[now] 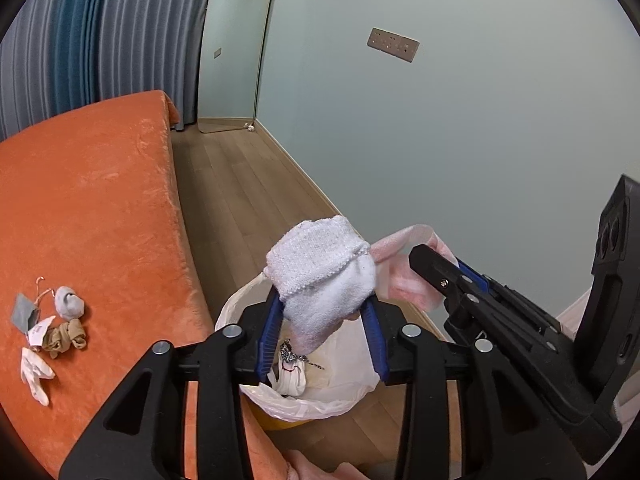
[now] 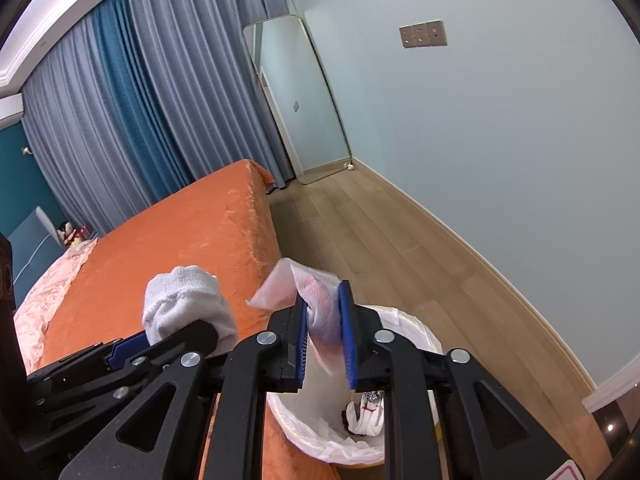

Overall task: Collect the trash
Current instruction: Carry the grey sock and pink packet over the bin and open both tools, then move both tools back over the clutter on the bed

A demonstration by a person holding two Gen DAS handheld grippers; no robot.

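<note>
My left gripper [image 1: 323,305] is shut on a rolled white sock [image 1: 322,276], whose loose end hangs between the blue pads over a bin lined with a white plastic bag [image 1: 236,308]. Close on its right, my right gripper [image 1: 424,258] holds a pink and white sock [image 1: 404,280]. In the right wrist view that gripper [image 2: 322,295] is shut on the pink and white sock [image 2: 320,300] above the bin [image 2: 420,330]. The white sock [image 2: 182,300] is to its left. White pieces and a small chain lie inside the bin.
An orange bed [image 1: 100,200] lies left of the bin. On it are a grey sock [image 1: 69,302], tan stockings [image 1: 66,338], a white sock [image 1: 36,378] and a grey tag [image 1: 23,311]. Wood floor [image 1: 240,184] runs to a standing mirror [image 1: 236,52] beside a pale wall.
</note>
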